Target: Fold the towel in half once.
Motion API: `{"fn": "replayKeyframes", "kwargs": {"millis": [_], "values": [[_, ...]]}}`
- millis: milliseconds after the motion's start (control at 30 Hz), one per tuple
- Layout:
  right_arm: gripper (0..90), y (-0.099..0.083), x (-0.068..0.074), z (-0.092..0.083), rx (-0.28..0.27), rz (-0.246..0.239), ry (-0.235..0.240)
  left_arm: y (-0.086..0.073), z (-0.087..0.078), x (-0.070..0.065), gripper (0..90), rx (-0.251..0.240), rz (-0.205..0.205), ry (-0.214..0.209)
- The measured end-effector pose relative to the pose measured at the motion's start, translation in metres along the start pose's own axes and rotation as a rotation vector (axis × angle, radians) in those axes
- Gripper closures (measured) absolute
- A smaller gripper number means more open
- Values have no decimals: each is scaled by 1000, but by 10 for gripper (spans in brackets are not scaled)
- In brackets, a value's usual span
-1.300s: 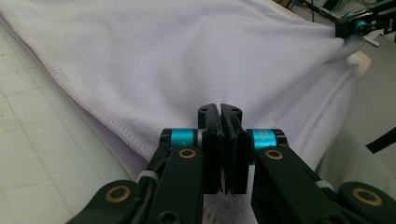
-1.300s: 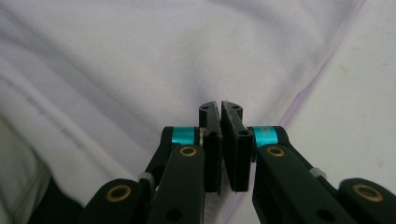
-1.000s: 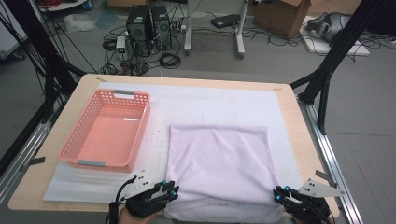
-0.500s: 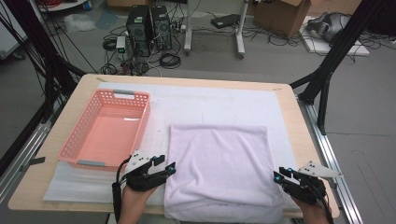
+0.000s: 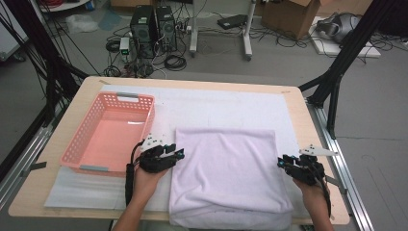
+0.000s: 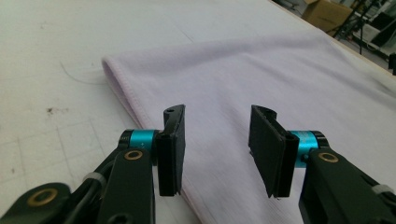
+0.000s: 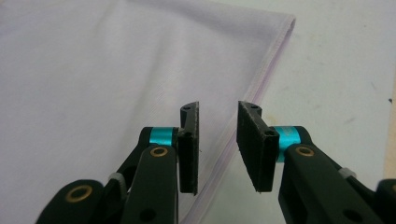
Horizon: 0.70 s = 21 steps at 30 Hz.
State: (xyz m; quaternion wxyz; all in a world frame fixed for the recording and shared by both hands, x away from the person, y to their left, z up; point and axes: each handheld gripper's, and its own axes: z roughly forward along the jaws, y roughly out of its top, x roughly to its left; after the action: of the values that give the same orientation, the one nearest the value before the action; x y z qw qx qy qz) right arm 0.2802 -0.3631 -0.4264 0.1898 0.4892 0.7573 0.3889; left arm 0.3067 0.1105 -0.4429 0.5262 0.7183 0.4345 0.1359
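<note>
A folded pale lilac towel (image 5: 226,173) lies flat on the white mat (image 5: 216,103), near the table's front. My left gripper (image 5: 177,154) sits at the towel's left edge, about halfway along it. In the left gripper view its jaws stand apart over that edge of the towel (image 6: 280,74), and the gripper (image 6: 215,149) pinches nothing; the jaws have just been closing. My right gripper (image 5: 282,162) is at the towel's right edge. Its jaws have also just been closing, and the gripper (image 7: 217,144) is still open, with the towel's hem (image 7: 261,84) running under the gap.
A pink plastic basket (image 5: 126,95) stands empty on the left of the mat, close beside my left hand. The wooden table edge (image 5: 315,130) runs just right of my right gripper. Cables, computers and boxes lie on the floor beyond the table.
Both hands have moved from the towel's near corners away from the person, along its left and right edges. The towel has not moved.
</note>
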Motion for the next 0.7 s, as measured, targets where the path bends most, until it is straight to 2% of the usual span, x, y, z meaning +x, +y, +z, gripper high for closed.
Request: {"fn": "replayKeyframes", "kwargs": {"millis": [33, 133, 167, 233, 267, 300, 333, 400, 500, 533, 600, 633, 667, 700], "values": [[676, 2, -3, 5, 4, 14, 0, 1, 8, 6, 565, 40, 0, 16], [657, 5, -8, 14, 5, 40, 4, 1, 17, 10, 561, 63, -21, 27], [636, 8, -11, 20, 7, 41, -7, 4, 21, 12, 561, 89, -21, 37], [583, 16, -19, 32, 16, 71, -36, 6, 26, 12, 541, 77, -18, 55], [570, 19, -22, 35, 17, 73, -46, 7, 28, 14, 531, 79, -46, 85], [557, 21, -24, 37, 22, 75, -54, 8, 31, 16, 519, 101, -67, 90], [543, 24, -26, 41, 30, 84, -52, 8, 31, 16, 497, 101, -67, 90], [532, 28, -28, 48, 39, 87, -55, 10, 37, 16, 487, 145, -59, 116], [531, 29, -28, 54, 54, 82, -50, 11, 40, 16, 491, 142, -62, 135], [528, 28, -26, 60, 84, 64, -60, 12, 41, 15, 495, 143, -57, 149], [551, 29, -23, 60, 87, 42, -75, 12, 43, 11, 495, 153, -25, 173], [608, 29, -22, 59, 91, 32, -76, 12, 44, 9, 492, 158, -3, 186], [680, 29, -21, 59, 96, 22, -58, 12, 44, 9, 500, 158, -3, 186], [752, 29, -19, 59, 97, 10, -51, 12, 46, 4, 523, 173, 40, 222]]}}
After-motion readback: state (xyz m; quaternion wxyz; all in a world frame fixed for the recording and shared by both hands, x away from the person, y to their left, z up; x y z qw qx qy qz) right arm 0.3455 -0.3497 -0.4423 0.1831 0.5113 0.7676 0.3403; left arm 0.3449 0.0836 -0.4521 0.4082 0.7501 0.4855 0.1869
